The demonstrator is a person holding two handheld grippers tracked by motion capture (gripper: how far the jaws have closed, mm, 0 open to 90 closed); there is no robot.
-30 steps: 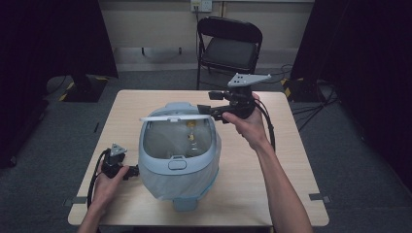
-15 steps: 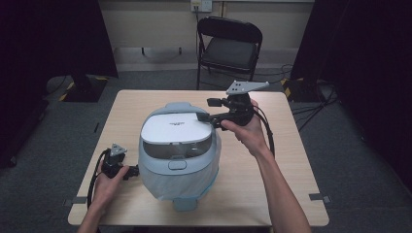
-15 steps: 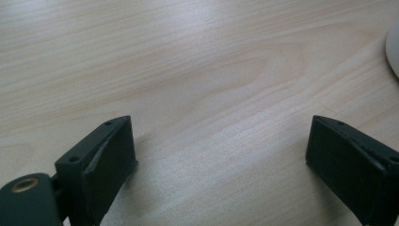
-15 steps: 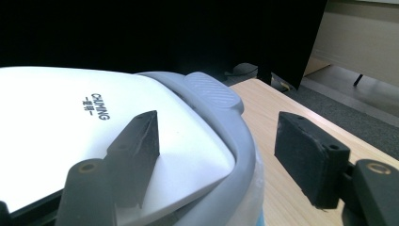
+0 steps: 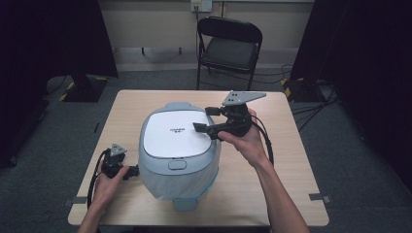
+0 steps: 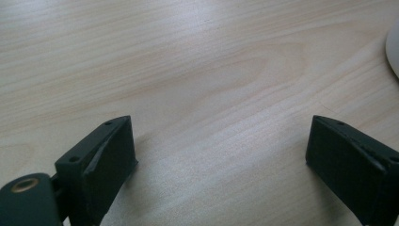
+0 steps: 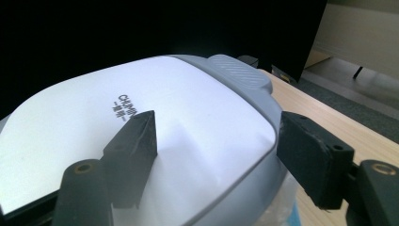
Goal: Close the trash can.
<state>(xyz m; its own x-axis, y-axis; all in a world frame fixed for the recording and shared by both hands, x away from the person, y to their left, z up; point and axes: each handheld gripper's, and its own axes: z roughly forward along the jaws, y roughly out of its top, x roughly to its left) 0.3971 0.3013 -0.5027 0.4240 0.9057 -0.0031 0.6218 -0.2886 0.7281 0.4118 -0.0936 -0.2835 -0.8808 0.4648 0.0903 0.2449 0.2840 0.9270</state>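
I see the rice cooker (image 5: 178, 150) lid-down at the table's (image 5: 286, 194) middle, my right gripper (image 5: 208, 120) spread wide over its right rim grasping nothing – my left gripper (image 5: 132, 170), also released, beside its left wall – bare wood toward every edge.

Bare forearms, no sleeves, carry two matte black grippers: the right gripper (image 5: 210, 119) bears a grey three-cornered plate, the left gripper (image 5: 130, 171) a smaller one; looping black cables trail behind each, brass-ringed screw holes behind the jaws.
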